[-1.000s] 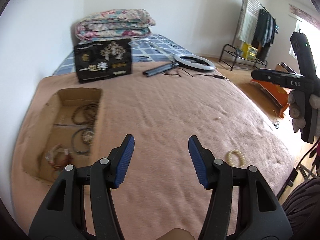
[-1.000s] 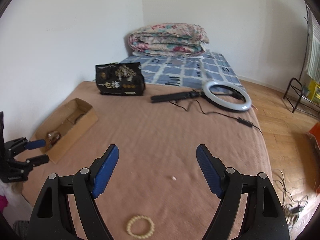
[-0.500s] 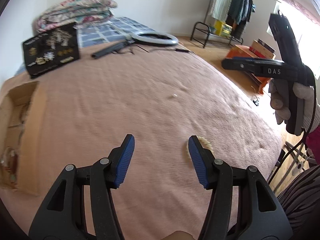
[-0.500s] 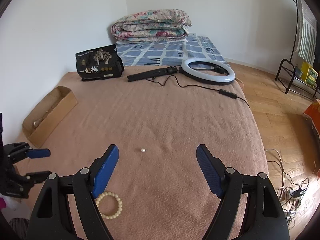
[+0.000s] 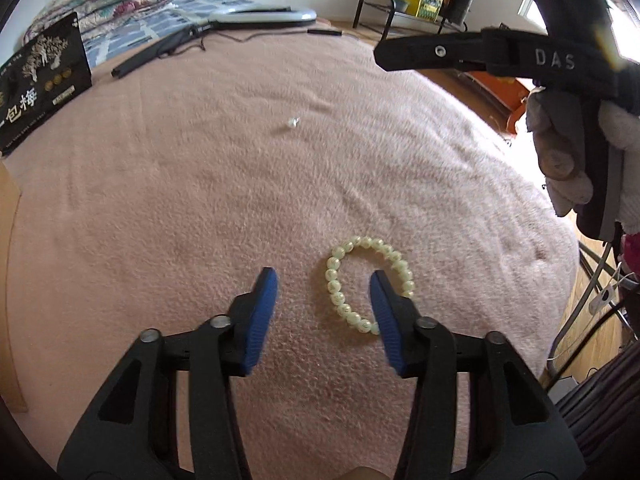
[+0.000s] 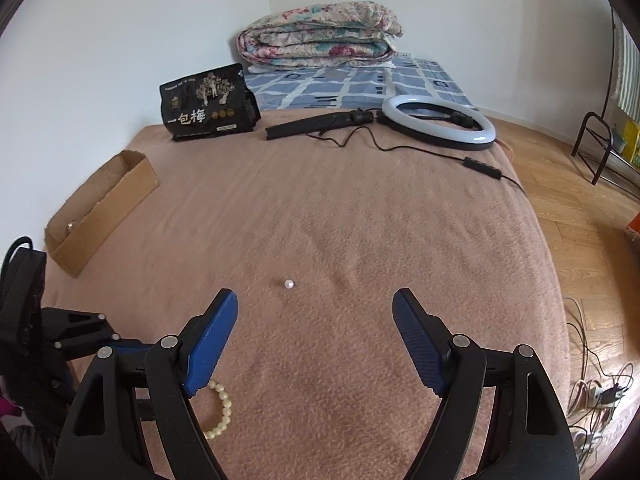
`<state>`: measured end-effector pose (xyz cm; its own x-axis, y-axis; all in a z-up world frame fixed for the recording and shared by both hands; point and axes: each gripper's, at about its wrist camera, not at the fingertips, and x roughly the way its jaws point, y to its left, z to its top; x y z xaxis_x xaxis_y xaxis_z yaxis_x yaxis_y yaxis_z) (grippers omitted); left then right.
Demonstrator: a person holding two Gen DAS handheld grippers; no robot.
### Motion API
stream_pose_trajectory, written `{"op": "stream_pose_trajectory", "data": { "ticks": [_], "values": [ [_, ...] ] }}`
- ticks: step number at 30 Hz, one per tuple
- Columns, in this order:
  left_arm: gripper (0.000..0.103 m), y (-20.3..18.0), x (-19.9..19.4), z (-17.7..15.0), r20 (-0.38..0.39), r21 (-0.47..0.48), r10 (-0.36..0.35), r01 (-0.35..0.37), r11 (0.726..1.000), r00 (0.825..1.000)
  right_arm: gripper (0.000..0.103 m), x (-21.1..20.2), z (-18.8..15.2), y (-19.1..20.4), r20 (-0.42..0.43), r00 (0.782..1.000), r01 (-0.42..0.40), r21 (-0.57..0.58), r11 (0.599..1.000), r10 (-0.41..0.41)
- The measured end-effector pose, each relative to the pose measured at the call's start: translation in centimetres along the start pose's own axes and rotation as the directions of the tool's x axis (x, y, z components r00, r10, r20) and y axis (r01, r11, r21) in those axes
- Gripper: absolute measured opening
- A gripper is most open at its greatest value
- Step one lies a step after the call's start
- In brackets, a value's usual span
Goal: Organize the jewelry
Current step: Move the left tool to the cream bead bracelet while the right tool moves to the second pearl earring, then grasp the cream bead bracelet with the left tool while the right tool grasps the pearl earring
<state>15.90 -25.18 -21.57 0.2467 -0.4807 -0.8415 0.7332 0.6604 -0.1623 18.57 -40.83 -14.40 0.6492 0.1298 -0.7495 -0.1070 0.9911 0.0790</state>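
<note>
A cream bead bracelet (image 5: 335, 280) lies flat on the pink-brown blanket (image 5: 200, 200). My left gripper (image 5: 323, 276) hangs low over it, and its jaws are closing. The right pad sits inside the loop and the loop's left arc lies between the pads, neither of which presses on it. In the right wrist view my right gripper (image 6: 315, 294) stands wide open above the blanket with nothing in it. A loose pearl bead (image 6: 289, 283) lies just ahead of it. The bracelet (image 6: 225, 408) shows partly behind its left finger. A cardboard box (image 6: 120, 196) with jewelry stands at the far left.
A black printed bag (image 6: 204, 106), a ring light (image 6: 438, 124) with its cable and a folded quilt (image 6: 320, 36) lie at the far end. The bed edge drops to wooden floor (image 6: 580, 200) on the right. A gloved hand (image 5: 560, 152) holds the right gripper nearby.
My left gripper swung right from the box and sank to the bracelet, and its jaws narrowed. My right gripper sank a little toward the blanket, still wide open.
</note>
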Motion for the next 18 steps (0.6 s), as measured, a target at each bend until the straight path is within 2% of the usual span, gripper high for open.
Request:
{"op": "stream_pose_trajectory", "data": {
  "ticks": [4,7,11,13,15,18],
  "values": [
    [0.042,0.4,1.3,-0.3,-0.023,-0.007,0.008,-0.008,1.000,1.000,0.080,1.9,-0.3,0.6,-0.018,1.000,-0.015,-0.016,1.000,0.015],
    [0.035,0.6,1.6,-0.2,-0.018,-0.007,0.019,-0.020,1.000,1.000,0.080,3.2,-0.4,1.0,-0.027,0.999,-0.027,-0.028,0.999,0.026],
    [0.019,0.9,1.9,0.0,-0.015,-0.014,0.037,-0.037,0.999,0.999,0.079,5.1,-0.4,1.2,-0.041,0.999,-0.027,-0.044,0.999,0.025],
    [0.013,1.1,2.0,0.1,-0.012,-0.016,0.047,-0.047,0.999,0.999,0.075,6.1,-0.4,1.0,-0.048,0.998,-0.032,-0.036,0.999,0.031],
    [0.008,1.3,2.0,0.2,-0.011,-0.015,0.053,-0.053,0.998,0.999,0.064,7.0,-0.5,0.9,-0.063,0.997,-0.040,-0.028,0.999,0.039],
    [0.008,1.4,2.0,0.2,-0.008,-0.009,0.057,-0.058,0.998,0.998,0.058,8.0,-0.7,0.9,-0.077,0.996,-0.045,-0.034,0.998,0.043]
  ]
}}
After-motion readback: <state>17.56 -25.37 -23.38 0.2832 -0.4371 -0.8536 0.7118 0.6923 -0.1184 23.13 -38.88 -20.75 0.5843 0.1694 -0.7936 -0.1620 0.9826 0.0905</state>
